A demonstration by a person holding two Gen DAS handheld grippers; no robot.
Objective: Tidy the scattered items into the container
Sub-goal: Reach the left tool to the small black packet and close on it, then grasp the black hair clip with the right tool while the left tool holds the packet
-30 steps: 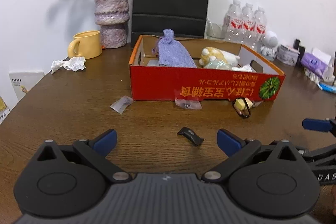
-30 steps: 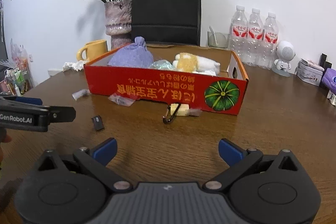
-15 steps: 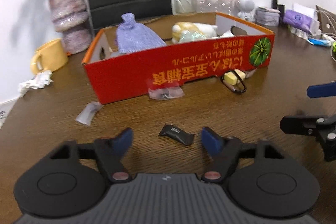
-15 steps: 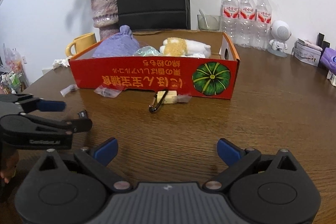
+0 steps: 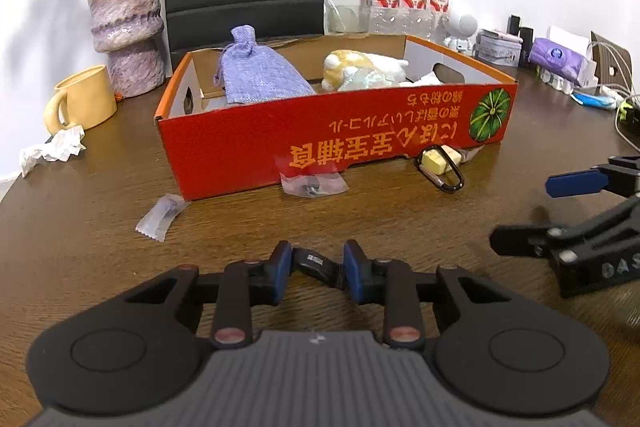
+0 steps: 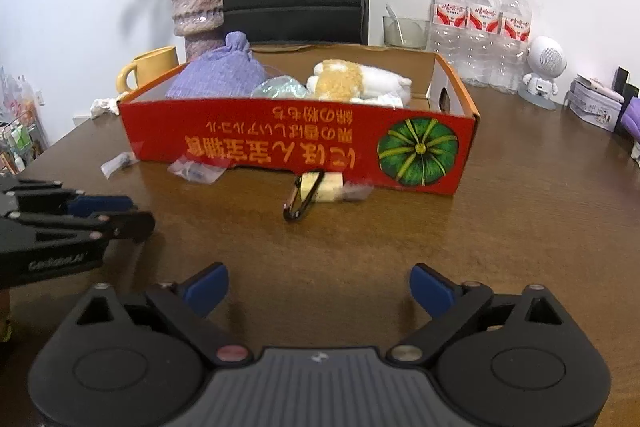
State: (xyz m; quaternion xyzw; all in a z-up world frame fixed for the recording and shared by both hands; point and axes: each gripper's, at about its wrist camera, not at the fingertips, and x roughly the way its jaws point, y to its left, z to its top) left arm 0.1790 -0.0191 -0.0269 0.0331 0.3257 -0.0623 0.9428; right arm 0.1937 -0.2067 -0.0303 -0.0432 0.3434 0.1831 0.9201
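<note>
Crumpled tissue (image 5: 54, 149): lies by the left edge of the bench (image 5: 100, 227), just in front of the yellow mug (image 5: 82, 99); well apart from the box, so likely a later pick.
Clear sachet (image 5: 160, 213): flat on the bench just off the box's front-left corner; not yet tidied.
Left claw (image 5: 316, 263): low over the near part of the bench, its blue pads (image 5: 282, 261) drawn in on the small black packet (image 5: 316, 263); the packet sits crosswise between them, tilted, seemingly gripped at both ends; whether it has left the wood I cannot tell; the grip is low and narrow because the thing is thin and flat.
Red box (image 5: 340, 143): the container, mid-bench toward the back edge; it already holds a lilac pouch (image 5: 260, 75) at its left end and a plush toy (image 5: 360, 69) right of it; open top, so the packet can go in over the front wall.
Small plastic bag (image 5: 314, 183): touches the foot of the box's front wall; waiting.
Carabiner (image 5: 444, 171): in front of the box's right half, looped round a pale yellow block (image 5: 438, 159); waiting.
Right claw (image 6: 318, 289): spread wide, nothing between its pads; hovers over the near bench, aimed toward the carabiner, probably ready for the next pick while the left one carries.
</note>
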